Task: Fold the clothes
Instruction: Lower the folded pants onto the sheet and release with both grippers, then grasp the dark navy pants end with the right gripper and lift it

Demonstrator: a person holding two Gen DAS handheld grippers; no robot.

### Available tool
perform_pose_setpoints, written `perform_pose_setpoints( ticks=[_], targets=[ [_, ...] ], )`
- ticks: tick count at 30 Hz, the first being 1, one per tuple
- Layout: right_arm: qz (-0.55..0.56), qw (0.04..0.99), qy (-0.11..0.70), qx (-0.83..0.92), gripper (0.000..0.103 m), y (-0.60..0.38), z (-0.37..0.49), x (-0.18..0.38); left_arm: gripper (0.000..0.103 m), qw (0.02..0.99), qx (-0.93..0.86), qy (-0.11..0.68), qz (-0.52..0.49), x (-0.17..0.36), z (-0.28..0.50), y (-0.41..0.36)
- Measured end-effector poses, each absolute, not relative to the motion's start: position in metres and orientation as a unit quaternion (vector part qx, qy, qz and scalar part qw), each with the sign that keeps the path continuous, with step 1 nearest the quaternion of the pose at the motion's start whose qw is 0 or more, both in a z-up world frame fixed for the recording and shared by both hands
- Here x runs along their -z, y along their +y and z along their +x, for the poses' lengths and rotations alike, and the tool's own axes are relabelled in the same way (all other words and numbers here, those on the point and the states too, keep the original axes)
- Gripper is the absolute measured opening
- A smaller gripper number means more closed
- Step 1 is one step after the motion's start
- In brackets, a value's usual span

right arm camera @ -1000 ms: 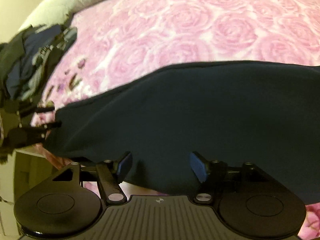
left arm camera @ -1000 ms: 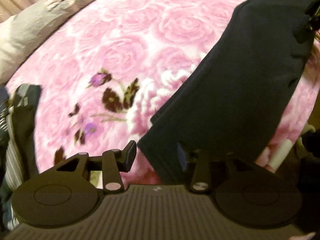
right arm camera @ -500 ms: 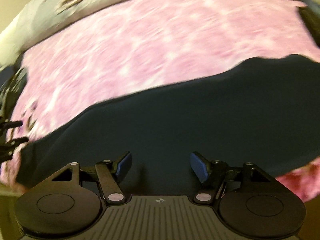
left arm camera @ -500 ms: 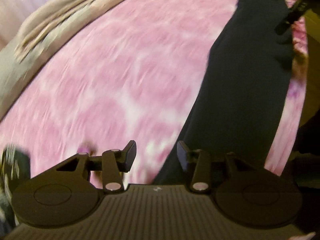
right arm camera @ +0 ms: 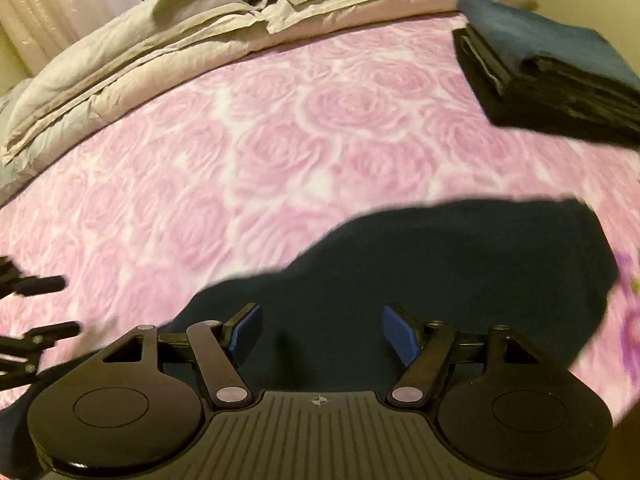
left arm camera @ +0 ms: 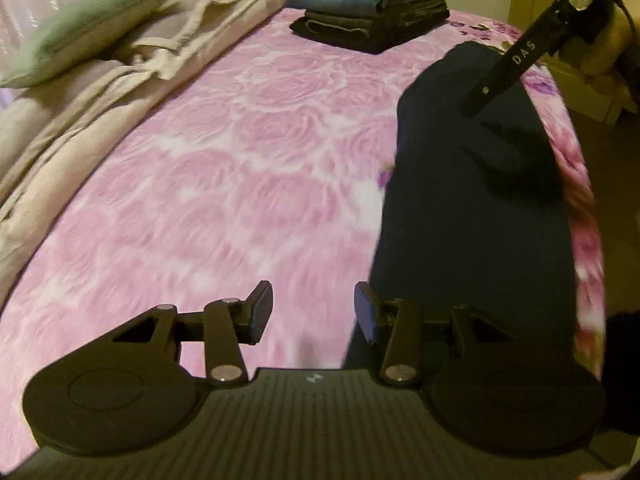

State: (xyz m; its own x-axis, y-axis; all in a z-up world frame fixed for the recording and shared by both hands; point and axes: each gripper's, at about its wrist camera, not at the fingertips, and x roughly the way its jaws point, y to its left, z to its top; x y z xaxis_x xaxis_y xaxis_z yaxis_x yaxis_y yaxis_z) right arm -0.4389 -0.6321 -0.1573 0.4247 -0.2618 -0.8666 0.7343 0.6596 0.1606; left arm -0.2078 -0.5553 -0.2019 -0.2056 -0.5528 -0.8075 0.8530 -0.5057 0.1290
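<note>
**Task status: one garment laid out, fold not finished**

Nearest the cameras, the left gripper (left arm camera: 314, 314) is seen with its jaws partly apart and nothing between them; only blanket shows in the gap. The right gripper (right arm camera: 320, 334) is held wider open, its jaws likewise empty, above the dark garment (right arm camera: 440, 272). The garment is laid in a long narrow strip along the near edge of the bed, flat and unheld. It is judged that at least one further fold is required before stacking.

Beyond it, the pink rose-patterned blanket (left arm camera: 240, 184) is spread as the work surface. At the far side, a stack of folded dark clothes (left arm camera: 372, 12) is set down, indicating completed items. Bunched beige bedding (right arm camera: 160, 40) and a green pillow (left arm camera: 80, 24) are found behind, before a pale curtain (right arm camera: 72, 0).
</note>
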Motion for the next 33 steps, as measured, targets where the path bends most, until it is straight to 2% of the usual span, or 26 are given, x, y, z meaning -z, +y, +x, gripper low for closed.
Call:
perform_pose_setpoints(
  ticks=[3,7,13,18,24,25,27,31,33],
  targets=[
    [0.263,0.805,0.44,0.3,0.071,-0.673,-0.453,0.167,0.04,0.45,0.754,0.185,0.441,0.213,-0.223,-0.595],
    [0.304,0.757,0.472,0.335,0.07,-0.723,-0.506,0.196,0.04,0.424,0.755,0.204,0.457,0.227,-0.234,-0.638],
    [0.31,0.734,0.498,0.341,0.07,-0.74,-0.561,0.203,0.04,0.338,0.775,0.237,0.478,0.249,-0.248,-0.663],
    [0.295,0.727,0.513,0.348,0.071,-0.735,-0.552,0.201,0.036,0.261,0.814,0.239,0.461,0.243,-0.258,-0.648],
    [0.291,0.743,0.492,0.349,0.071,-0.706,-0.509,0.168,0.035,0.271,0.827,0.226,0.437,0.228,-0.26,-0.627],
    [0.296,0.753,0.483,0.336,0.073,-0.698,-0.498,0.16,0.035,0.278,0.828,0.228,0.431,0.226,-0.261,-0.624],
    [0.319,0.763,0.47,0.308,0.09,-0.683,-0.475,0.148,0.035,0.292,0.826,0.225,0.426,0.224,-0.264,-0.618],
    [0.403,0.74,0.471,0.259,0.09,-0.658,-0.429,0.155,0.035,0.314,0.826,0.232,0.406,0.223,-0.266,-0.605],
    [0.396,0.731,0.493,0.257,0.09,-0.649,-0.411,0.164,0.035,0.321,0.828,0.241,0.391,0.224,-0.263,-0.599]
  ],
)
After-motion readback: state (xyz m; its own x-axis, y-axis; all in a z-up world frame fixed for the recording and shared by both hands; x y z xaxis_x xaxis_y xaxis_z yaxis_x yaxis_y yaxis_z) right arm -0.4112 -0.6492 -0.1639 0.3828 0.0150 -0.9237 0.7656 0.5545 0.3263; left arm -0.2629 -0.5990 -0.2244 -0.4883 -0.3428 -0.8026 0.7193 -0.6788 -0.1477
